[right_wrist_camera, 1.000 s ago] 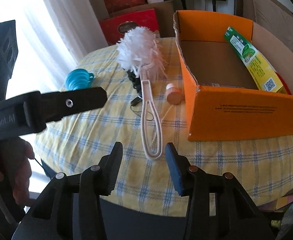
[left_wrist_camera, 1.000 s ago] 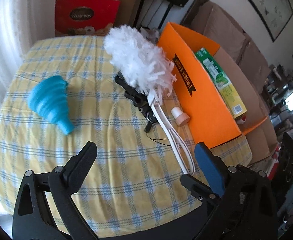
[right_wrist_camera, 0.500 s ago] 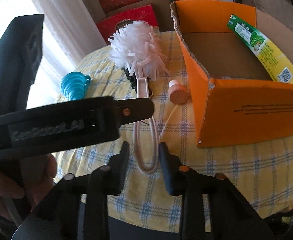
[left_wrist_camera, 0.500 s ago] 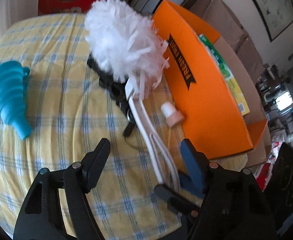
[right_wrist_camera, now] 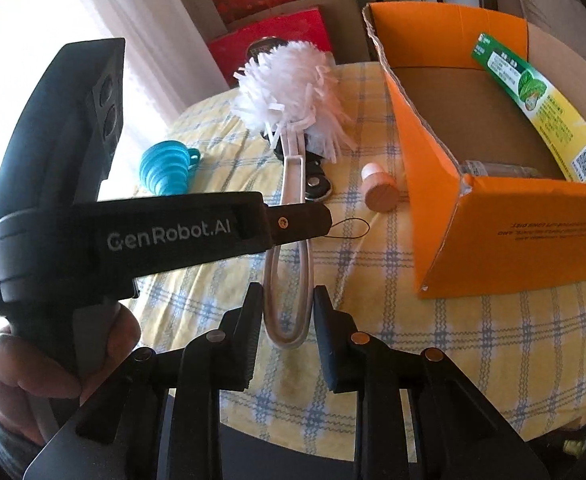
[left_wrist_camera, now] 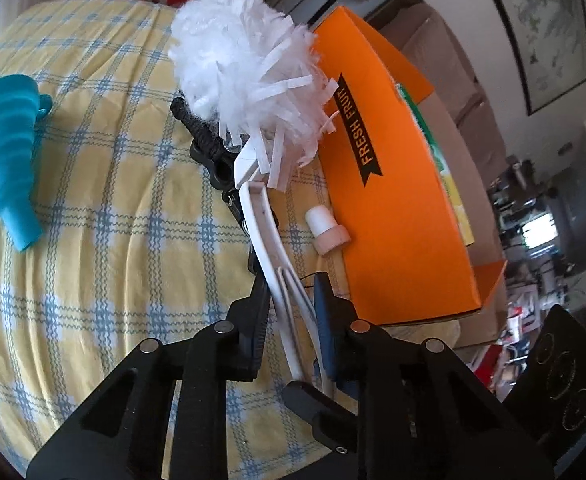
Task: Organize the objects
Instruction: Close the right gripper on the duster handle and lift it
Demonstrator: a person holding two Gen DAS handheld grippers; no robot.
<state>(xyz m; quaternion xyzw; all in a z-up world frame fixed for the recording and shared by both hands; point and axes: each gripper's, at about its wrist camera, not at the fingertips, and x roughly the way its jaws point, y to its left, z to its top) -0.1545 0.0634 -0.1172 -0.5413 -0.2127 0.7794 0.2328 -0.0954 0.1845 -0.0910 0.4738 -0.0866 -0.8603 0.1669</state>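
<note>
Your left gripper just closing, pinched on the white duster handle at lower centre, your right gripper narrow, clasping the handle's loop end, orange box right, blue funnel left, checked tablecloth beneath.

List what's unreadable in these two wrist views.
- Left wrist view: black object under the duster; the fringe and handle cover most of it, so its type is unclear.
- Left wrist view: the inside of the orange box is hidden by its near wall.
- Right wrist view: clear container in the box; only its top shows over the wall.
- Right wrist view: green packet text is too small to read.
</note>
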